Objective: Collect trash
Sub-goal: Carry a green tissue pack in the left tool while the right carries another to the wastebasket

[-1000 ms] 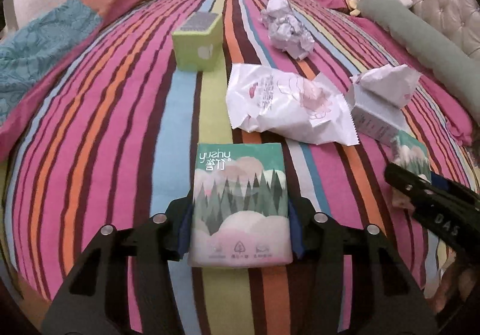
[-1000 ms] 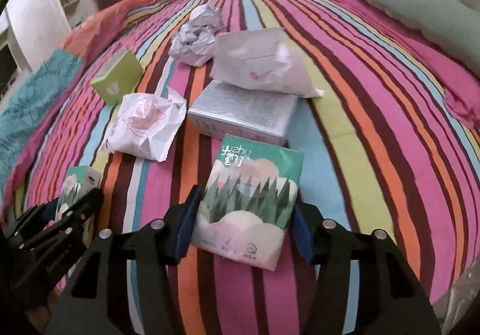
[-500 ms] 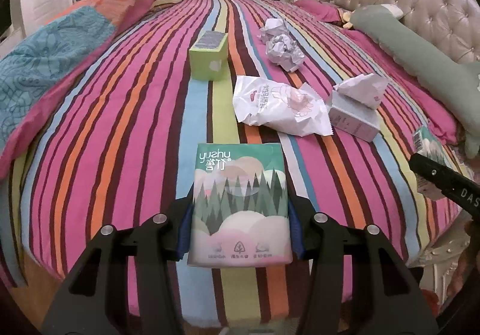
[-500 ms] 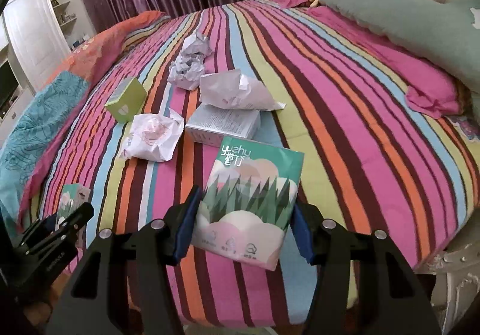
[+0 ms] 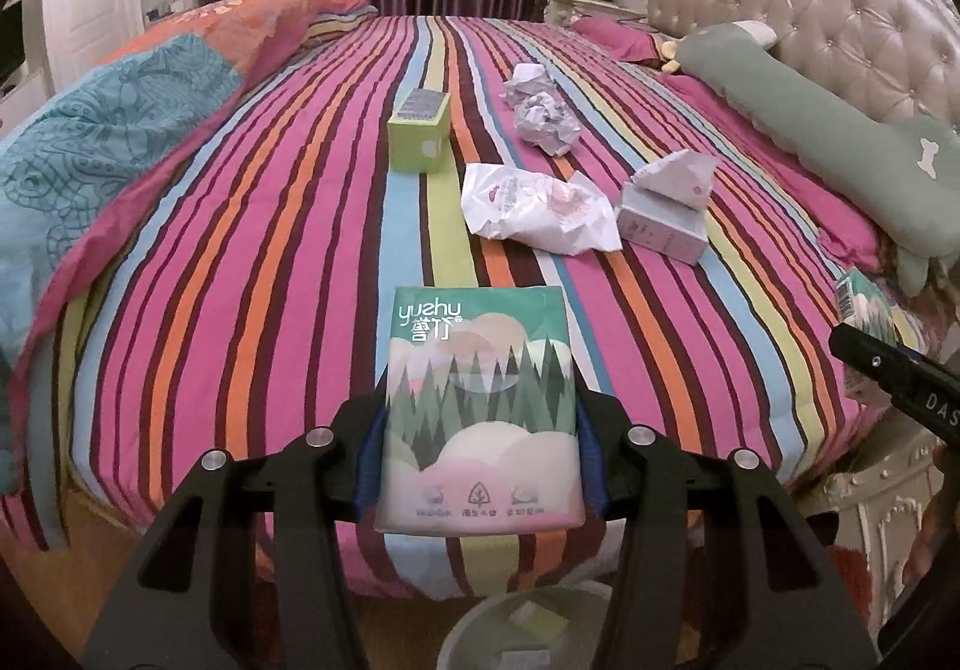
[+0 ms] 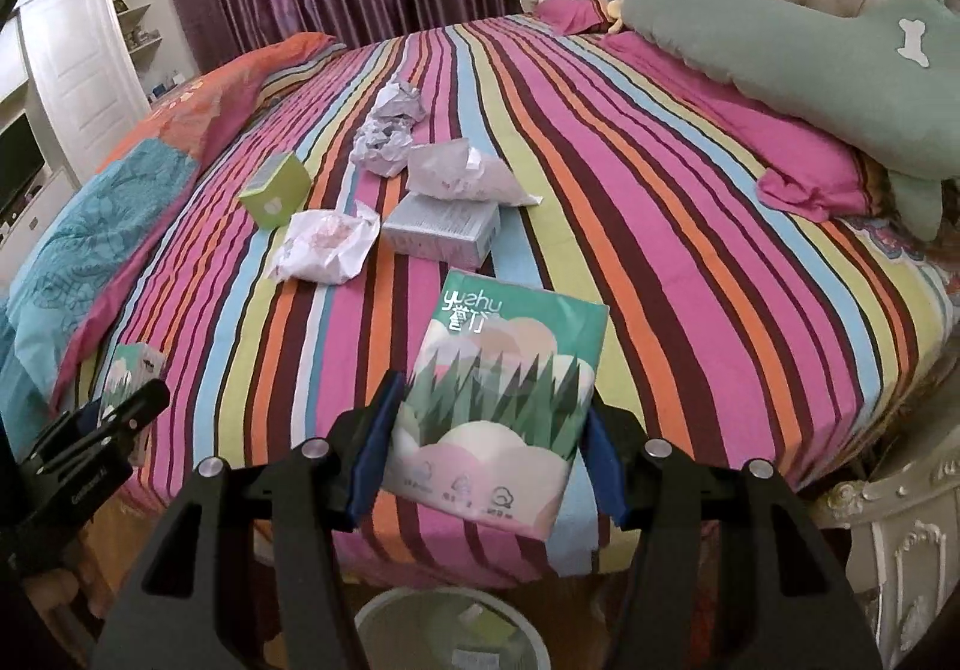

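Green-and-pink printed tissue packs sit pinched in both tools: the left tool clamps one pack, the right tool clamps the other pack, both held past the striped bed's foot, above a pale round bin on the floor.

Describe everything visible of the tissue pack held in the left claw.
The tissue pack is a soft, glossy plastic-wrapped packet, flat and rectangular. Its top band is green with white "yuzhu" lettering; below are dark green pine trees over pale hills, then a pink-white base with three small symbols. It looks intact and unopened. The left claw grips its lower sides with blue pads, printed face toward the camera, top edge pointing away. It hangs clear of the striped bed, above a white bin on the floor.
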{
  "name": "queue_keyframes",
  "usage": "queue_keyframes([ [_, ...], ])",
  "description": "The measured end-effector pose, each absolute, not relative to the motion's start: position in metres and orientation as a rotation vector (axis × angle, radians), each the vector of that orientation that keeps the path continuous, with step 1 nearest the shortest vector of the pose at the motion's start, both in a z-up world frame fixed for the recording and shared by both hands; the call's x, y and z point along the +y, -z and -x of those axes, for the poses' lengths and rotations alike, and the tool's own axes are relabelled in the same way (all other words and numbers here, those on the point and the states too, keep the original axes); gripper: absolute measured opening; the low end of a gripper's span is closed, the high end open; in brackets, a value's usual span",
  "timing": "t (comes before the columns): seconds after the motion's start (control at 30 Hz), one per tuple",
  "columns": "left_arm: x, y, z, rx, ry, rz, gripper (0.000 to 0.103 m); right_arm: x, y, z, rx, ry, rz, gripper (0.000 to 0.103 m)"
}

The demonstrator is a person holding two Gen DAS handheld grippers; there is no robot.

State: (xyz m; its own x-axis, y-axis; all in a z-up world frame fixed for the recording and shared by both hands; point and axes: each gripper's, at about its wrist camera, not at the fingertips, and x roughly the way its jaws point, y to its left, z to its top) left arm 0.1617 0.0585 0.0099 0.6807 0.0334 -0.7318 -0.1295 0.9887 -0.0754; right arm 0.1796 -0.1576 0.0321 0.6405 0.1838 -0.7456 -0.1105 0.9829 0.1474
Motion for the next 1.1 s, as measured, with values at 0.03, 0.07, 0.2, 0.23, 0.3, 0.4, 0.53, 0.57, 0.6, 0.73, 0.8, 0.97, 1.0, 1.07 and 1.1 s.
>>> queue_keyframes([
  [0.03,0.058,-0.010,-0.158,0.818,-0.090,0.118,0.050,-0.158,-0.032,-0.176,0.859,-0.168,-0.090,0.054],
  [0.07,0.057,-0.010,-0.153,0.818,-0.088,0.111,0.050,-0.158,-0.032,-0.172,0.859,-0.169,-0.091,0.054],
  [0.2,0.054,-0.005,-0.137,0.826,-0.088,0.097,0.050,-0.158,-0.027,-0.154,0.870,-0.176,-0.101,0.054],
  [0.23,0.055,-0.004,-0.135,0.828,-0.088,0.098,0.050,-0.158,-0.026,-0.150,0.872,-0.178,-0.100,0.054],
  [0.3,0.055,-0.001,-0.127,0.833,-0.089,0.102,0.050,-0.156,-0.023,-0.142,0.878,-0.182,-0.094,0.054],
  [0.4,0.053,0.001,-0.117,0.835,-0.087,0.093,0.050,-0.155,-0.020,-0.131,0.885,-0.184,-0.086,0.054],
  [0.53,0.047,0.003,-0.104,0.835,-0.079,0.069,0.050,-0.156,-0.020,-0.119,0.886,-0.190,-0.079,0.054],
  [0.57,0.046,0.003,-0.101,0.835,-0.076,0.065,0.050,-0.156,-0.020,-0.115,0.887,-0.194,-0.077,0.054],
  [0.6,0.045,0.004,-0.099,0.836,-0.073,0.063,0.050,-0.155,-0.020,-0.112,0.887,-0.195,-0.075,0.054],
  [0.73,0.039,0.009,-0.088,0.846,-0.062,0.053,0.050,-0.155,-0.018,-0.100,0.891,-0.204,-0.071,0.054],
  [0.8,0.036,0.014,-0.081,0.855,-0.057,0.048,0.050,-0.153,-0.016,-0.094,0.897,-0.209,-0.067,0.054],
  [0.97,0.027,0.026,-0.067,0.887,-0.037,0.036,0.050,-0.146,-0.005,-0.080,0.925,-0.225,-0.055,0.054],
  [1.0,0.024,0.031,-0.062,0.899,-0.030,0.034,0.050,-0.143,-0.001,-0.076,0.934,-0.229,-0.050,0.054],
  [1.07,0.020,0.038,-0.056,0.918,-0.020,0.027,0.050,-0.139,0.007,-0.069,0.955,-0.239,-0.043,0.054],
  [1.1,0.017,0.043,-0.053,0.932,-0.016,0.022,0.050,-0.138,0.010,-0.066,0.963,-0.243,-0.039,0.054],
])
